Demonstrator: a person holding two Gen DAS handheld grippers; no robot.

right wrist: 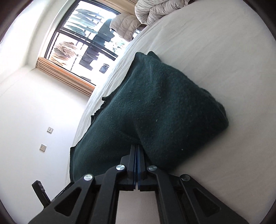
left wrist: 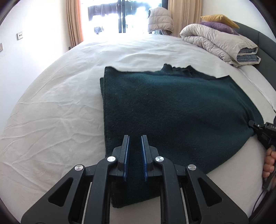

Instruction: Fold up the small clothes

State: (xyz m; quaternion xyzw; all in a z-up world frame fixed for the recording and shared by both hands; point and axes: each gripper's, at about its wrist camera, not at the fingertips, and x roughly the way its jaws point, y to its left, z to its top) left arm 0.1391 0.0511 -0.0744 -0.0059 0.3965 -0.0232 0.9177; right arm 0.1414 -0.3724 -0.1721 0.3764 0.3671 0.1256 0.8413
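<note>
A dark teal, fuzzy wool garment point(left wrist: 172, 110) is lying folded on the white-sheeted bed point(left wrist: 51, 112), its near edge toward the person and its ragged far edge pointing at the bright window point(left wrist: 117, 15).

The left gripper point(left wrist: 135, 139) is hovering low over the near left part of the garment, angled downward. Its black fingers with blue pads point(left wrist: 126, 155) are standing a narrow gap apart, with teal cloth showing in the gap; whether the pads are pinching a fold of it I cannot tell from here.

The right gripper point(right wrist: 137, 149) is clenched tight, its blue pads pressed together with an edge of the teal garment point(right wrist: 163, 106) caught at the tips. From the left wrist view the same right gripper point(left wrist: 252, 124) is pinching the garment's right corner, and the cloth is puckering toward that point. The person's hand point(left wrist: 269, 163) is wrapping the handle behind it, fingers curled.

Around the right gripper the garment is bunching into a raised hump on the bed point(right wrist: 224, 51).

At the head of the bed a rolled beige quilt point(left wrist: 219, 43) is sitting with a purple cushion point(left wrist: 217, 25) and a mustard-yellow cushion point(left wrist: 220, 19) stacked on top. A pale puffer jacket point(left wrist: 160, 20) is hanging by the window.
</note>
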